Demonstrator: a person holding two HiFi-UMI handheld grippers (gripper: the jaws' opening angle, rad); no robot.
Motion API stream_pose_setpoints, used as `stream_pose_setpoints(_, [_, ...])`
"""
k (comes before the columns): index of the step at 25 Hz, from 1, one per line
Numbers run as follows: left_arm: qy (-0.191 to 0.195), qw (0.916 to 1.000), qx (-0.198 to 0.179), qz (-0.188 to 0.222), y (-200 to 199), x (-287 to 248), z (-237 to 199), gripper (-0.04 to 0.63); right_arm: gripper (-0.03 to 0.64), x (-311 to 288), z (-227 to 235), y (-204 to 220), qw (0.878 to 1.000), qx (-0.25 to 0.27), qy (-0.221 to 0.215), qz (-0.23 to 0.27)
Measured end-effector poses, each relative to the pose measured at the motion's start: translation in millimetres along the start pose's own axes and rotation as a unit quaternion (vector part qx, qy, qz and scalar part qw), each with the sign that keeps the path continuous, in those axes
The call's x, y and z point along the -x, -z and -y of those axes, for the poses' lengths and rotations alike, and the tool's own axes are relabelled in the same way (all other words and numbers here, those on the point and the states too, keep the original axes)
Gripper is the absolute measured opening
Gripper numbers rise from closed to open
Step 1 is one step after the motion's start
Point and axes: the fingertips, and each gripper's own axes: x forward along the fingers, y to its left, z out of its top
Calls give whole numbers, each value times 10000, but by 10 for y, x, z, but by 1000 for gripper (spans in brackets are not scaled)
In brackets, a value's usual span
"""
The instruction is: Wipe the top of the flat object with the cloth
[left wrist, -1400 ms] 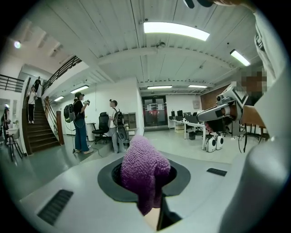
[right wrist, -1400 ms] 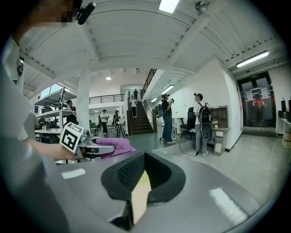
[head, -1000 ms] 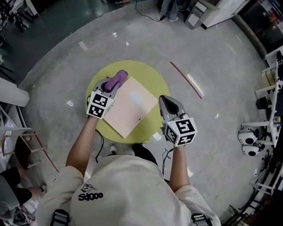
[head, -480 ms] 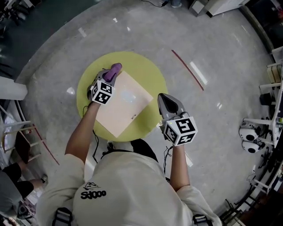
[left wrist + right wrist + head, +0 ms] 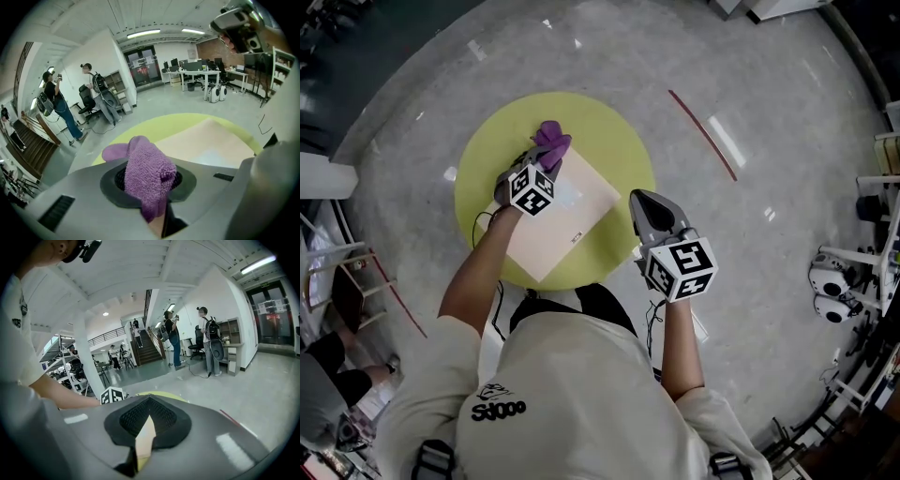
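Note:
A flat beige board [image 5: 562,220] lies on a round yellow-green table [image 5: 609,131]. My left gripper [image 5: 542,161] is at the board's far left corner, shut on a purple cloth [image 5: 550,141] that bunches out past its tips. In the left gripper view the cloth [image 5: 147,173] is pinched between the jaws, with the board [image 5: 211,143] and table [image 5: 159,126] beyond. My right gripper [image 5: 649,208] hovers at the table's right edge, beside the board, shut and holding nothing. In the right gripper view its jaws [image 5: 145,425] meet with only a thin slit between them.
The table stands on a grey concrete floor with a red strip [image 5: 703,133] to the right. White wheeled devices [image 5: 834,291] sit far right, a chair [image 5: 347,300] at left. People [image 5: 58,105] stand in the background near office chairs and desks.
My left gripper has slid the cloth away from me along the board's left side to its far corner. The right gripper has held its place.

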Motion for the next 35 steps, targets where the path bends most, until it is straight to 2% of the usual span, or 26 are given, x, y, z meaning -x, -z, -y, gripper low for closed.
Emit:
stream_pose_setpoints(6, [215,9998,41,15,-12,36,363,71,9,27,-7,-17,9999,44,-70,106])
stream_pose_setpoints(13, [748,9964,-355,155,-210,48,957,71,9,168,51,-8,9998,118,28,175])
stream_pose_setpoints(18, [1164,9895,-794,331,-327,126,1427,71,9,311,50,43,9995,188,176,157])
stream_pose_setpoints(22, [1417,9845,-940,440,-409,178,1650,71,9,397,49,103,9995,179,249,123])
stream_pose_setpoints(28, [1932,9696,-1363,626,-418,305,1966,71,9,413,-10,235,9995,132,276,22])
stream_pose_setpoints(30, [1932,9695,-1363,652,-416,339,1969,71,9,410,-54,236,9996,160,238,10])
stream_pose_setpoints(35, [1538,9798,-1205,423,-283,345,1675,71,9,393,-151,262,9996,209,161,-28])
